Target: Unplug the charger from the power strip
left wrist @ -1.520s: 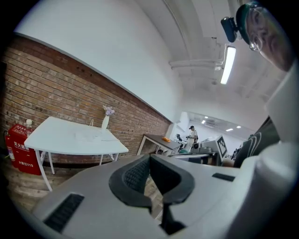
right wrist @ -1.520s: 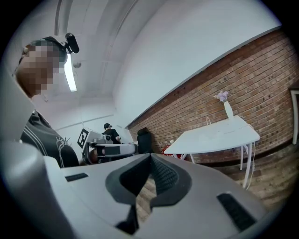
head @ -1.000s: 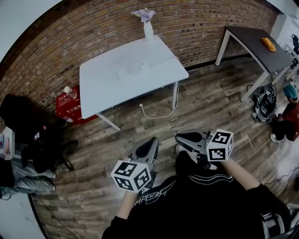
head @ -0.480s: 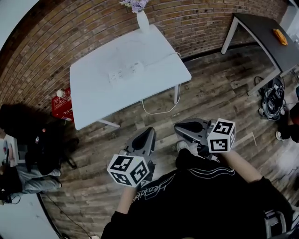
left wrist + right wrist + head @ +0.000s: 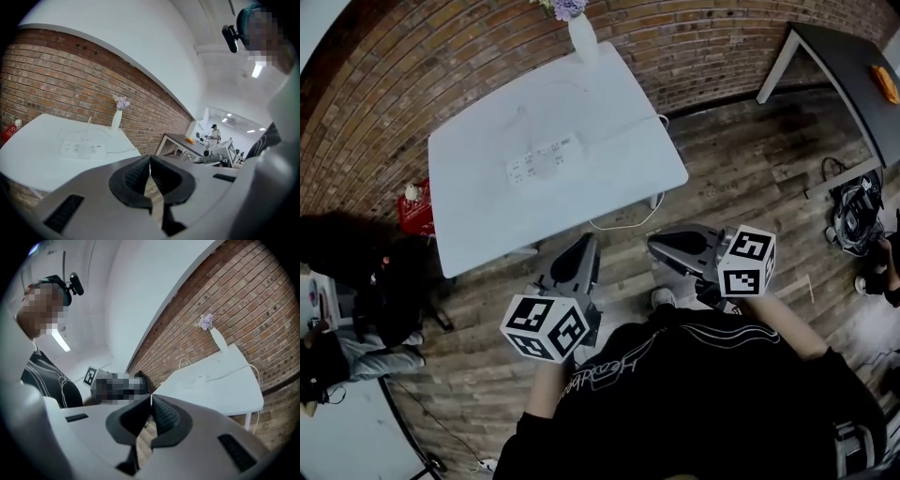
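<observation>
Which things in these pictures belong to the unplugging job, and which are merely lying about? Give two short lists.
Job:
- power strip
- white table under it
- left gripper, shut
- right gripper, shut

Lying about:
- vase of flowers
- red box
- dark table
- bag on floor

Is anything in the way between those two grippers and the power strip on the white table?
Nothing visible. Only wooden floor and tabletop lie between the left gripper, the right gripper and the power strip. Both are shut, empty.
</observation>
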`<state>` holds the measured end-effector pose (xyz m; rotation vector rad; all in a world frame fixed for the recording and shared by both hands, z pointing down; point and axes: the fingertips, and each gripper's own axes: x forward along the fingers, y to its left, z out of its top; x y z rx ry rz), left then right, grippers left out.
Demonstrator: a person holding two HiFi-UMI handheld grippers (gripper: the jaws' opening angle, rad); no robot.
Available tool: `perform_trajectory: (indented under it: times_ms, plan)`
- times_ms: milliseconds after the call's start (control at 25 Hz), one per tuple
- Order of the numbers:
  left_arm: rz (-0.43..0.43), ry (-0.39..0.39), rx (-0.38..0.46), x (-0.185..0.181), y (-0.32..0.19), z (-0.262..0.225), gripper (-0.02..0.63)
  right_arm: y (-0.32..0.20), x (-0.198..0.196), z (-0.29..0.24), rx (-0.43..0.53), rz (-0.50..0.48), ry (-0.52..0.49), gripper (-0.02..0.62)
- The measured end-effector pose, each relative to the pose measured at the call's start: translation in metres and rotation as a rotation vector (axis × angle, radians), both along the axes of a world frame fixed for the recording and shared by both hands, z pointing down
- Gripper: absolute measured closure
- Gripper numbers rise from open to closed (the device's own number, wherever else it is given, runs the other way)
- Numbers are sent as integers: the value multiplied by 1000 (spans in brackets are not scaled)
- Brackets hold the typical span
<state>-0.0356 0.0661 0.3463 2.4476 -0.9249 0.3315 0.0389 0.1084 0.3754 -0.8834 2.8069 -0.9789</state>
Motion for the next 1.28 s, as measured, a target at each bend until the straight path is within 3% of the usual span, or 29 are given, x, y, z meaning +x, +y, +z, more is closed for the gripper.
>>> perform_trajectory:
  times_ms: [320,640,840,1280]
  plan:
    - [-90,-31,33,-20,-63,5,600,-49,2,8,-9,-2,3,597]
    - [-171,-52,-25,-61,-154,34,600,-131,-13,10,-41,16,13,597]
    - [-150,-57,-39,-82,-202,49,598,-183,-36,16,-62,15,28,597]
    - [-155,-86,-142,-95,-246,96,470,-243,-57,32,-101,-32,45,597]
